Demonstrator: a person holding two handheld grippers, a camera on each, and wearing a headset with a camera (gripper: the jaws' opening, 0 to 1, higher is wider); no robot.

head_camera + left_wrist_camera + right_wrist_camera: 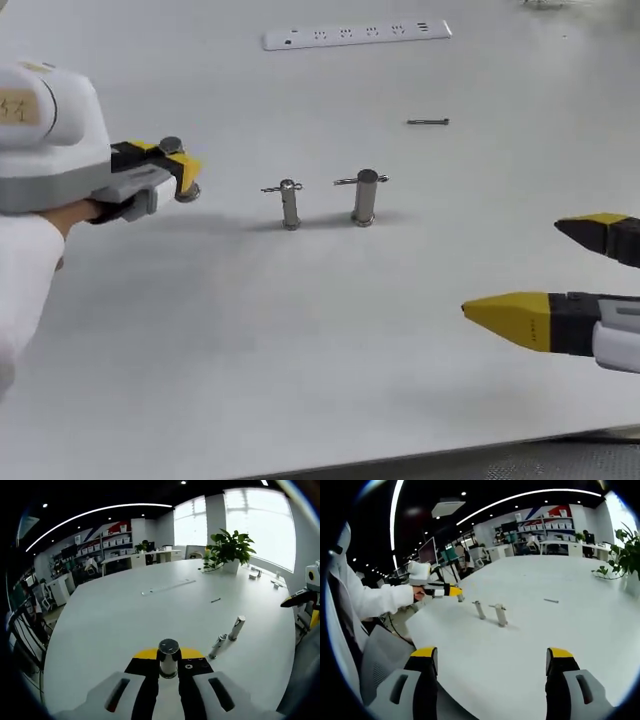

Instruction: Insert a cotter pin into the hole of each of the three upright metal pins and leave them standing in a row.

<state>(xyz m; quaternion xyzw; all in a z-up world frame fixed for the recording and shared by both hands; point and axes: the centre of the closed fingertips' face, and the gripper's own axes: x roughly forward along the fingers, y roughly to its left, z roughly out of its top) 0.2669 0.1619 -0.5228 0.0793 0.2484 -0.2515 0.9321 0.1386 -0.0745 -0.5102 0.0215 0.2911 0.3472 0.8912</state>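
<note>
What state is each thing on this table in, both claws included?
Left claw: shut on third silver metal pin.
Right claw: open, empty.
Thinner standing silver pin: upright, first cotter pin through it.
Thicker standing silver pin: upright, second cotter pin through it.
Loose thin metal cotter pin: lying flat on the white table.

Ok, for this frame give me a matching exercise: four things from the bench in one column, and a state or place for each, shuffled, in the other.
Things
1. held metal pin
2. loose cotter pin
3. right gripper
4. standing pin nearer the right gripper

States
A. open, holding nothing
B. upright, with a cotter pin through it
C. clamped in the left gripper
D. lying flat on the table, on its own

Pairs: 1-C, 2-D, 3-A, 4-B
</note>
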